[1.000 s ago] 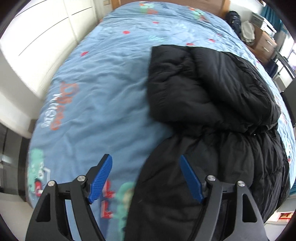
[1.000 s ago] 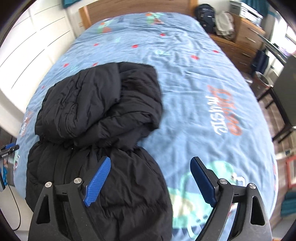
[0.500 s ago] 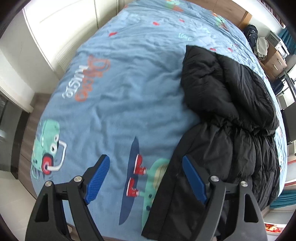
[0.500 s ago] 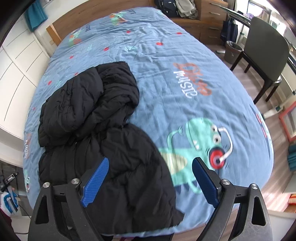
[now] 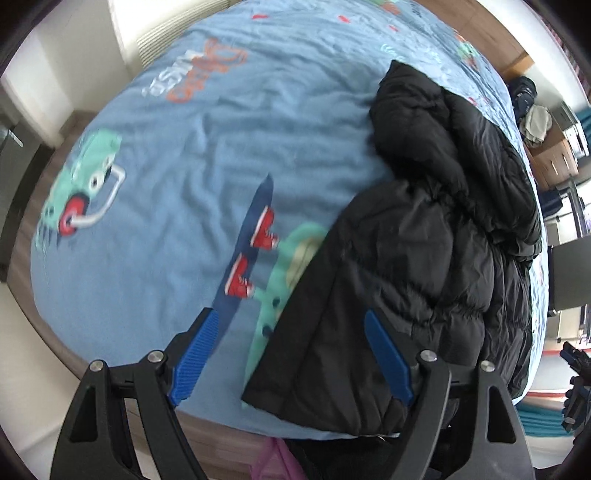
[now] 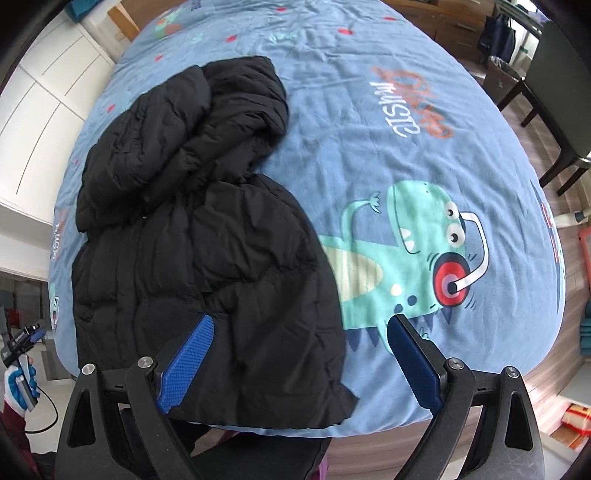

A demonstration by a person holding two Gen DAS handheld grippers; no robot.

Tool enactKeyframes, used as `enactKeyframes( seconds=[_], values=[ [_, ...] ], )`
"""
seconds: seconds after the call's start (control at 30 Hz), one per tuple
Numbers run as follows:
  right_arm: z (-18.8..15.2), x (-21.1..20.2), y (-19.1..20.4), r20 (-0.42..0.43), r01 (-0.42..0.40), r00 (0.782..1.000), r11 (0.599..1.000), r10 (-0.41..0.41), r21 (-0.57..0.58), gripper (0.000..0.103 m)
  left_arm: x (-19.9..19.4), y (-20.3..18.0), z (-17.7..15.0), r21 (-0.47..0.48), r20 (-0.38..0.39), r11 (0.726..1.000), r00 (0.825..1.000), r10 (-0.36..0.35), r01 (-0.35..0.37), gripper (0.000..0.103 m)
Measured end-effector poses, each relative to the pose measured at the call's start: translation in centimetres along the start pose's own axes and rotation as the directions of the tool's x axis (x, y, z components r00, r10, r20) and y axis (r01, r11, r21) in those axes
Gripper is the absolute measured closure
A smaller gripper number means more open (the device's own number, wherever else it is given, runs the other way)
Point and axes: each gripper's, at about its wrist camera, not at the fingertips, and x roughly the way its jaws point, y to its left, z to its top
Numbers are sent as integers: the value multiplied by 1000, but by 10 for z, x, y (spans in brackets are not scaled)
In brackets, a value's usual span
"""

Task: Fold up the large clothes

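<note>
A black puffer jacket (image 5: 424, 229) lies bunched on a blue cartoon-print bed cover (image 5: 207, 155). Its hem reaches the near bed edge and its upper part is rumpled toward the far side. My left gripper (image 5: 291, 354) is open and empty, held above the hem's left corner. In the right wrist view the jacket (image 6: 192, 221) fills the left half of the bed cover (image 6: 424, 147). My right gripper (image 6: 299, 363) is open and empty, above the hem's right corner.
White wardrobe doors (image 6: 40, 122) stand on the left of the bed. A dark chair (image 6: 554, 81) and wooden drawers (image 5: 554, 155) stand on the right. The wooden headboard (image 5: 491, 33) is at the far end. The other gripper (image 6: 22, 343) shows at the left edge.
Both grippers have pulled back and up from the jacket toward the foot of the bed, so more of the bed shows. Both stay open. The jacket has not moved.
</note>
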Motion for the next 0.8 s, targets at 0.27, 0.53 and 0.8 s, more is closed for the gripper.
enactKeyframes(
  seconds=[0.27,0.53,0.8],
  values=[
    [-18,27,-26,-71,-17,997,997,22,73,7,32,5,-28,-30,-89,999,996,-15,12,22],
    [-47,61,-21,-158,-19,987,994,36,111,7,66,10,-26,-8,-159,996,983,-90,89,22],
    [-47,88,-6,-195,-4,981,995,23,101,7,111,21,-8,15,-239,977,950,-202,211,22]
  ],
)
